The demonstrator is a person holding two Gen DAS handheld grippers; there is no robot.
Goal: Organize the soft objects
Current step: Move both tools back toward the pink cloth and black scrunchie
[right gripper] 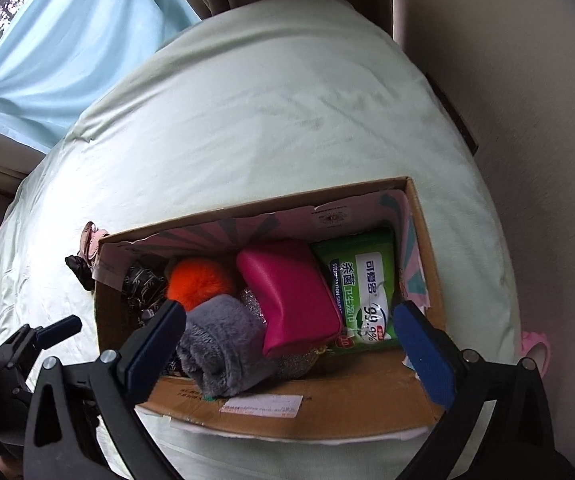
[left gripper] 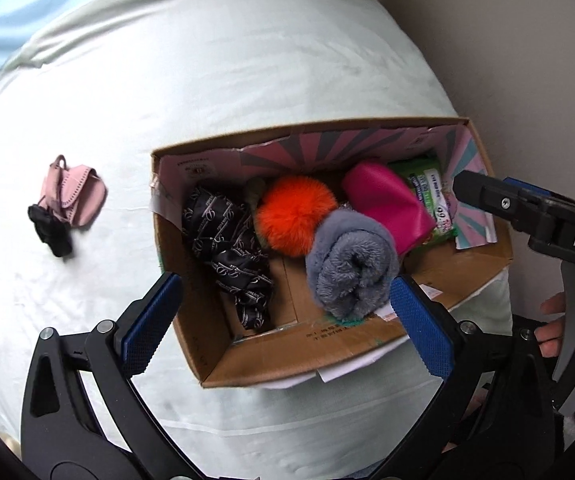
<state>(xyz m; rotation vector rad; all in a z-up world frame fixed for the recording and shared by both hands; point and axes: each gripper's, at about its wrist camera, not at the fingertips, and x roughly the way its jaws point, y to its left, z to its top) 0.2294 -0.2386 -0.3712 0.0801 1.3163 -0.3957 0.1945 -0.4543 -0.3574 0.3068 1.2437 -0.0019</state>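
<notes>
1. Left wrist view shows the pale green bed [left gripper: 247, 60] as the widest surface, with a wall close along its right side and a blue curtain [left gripper: 27, 8] beyond its far left corner. Most of the sheet is bare, so open room for moving lies to the left of and beyond the box.
2. The cardboard box [left gripper: 247, 364] sits at the bed's right side, its near right corner close to the mattress edge; its raised walls are the rims any gripper has to clear.
3. Inside already lie a black patterned cloth [left gripper: 227, 248], a grey plush roll [left gripper: 351, 272], a magenta pouch [left gripper: 387, 204], an orange pom-pom [left gripper: 291, 216] and a green wipes pack [right gripper: 363, 288], so most of the sorting looks done.
4. What is left, by these views, is the small pink item [left gripper: 73, 194] with a black scrap [left gripper: 51, 230] touching it, well apart from the box on the sheet.
5. The left gripper [left gripper: 283, 316] hovers over the box's near wall, jaws spread wide and empty.
6. The right gripper [right gripper: 287, 340] hangs above the box, likewise spread and holding nothing.
</notes>
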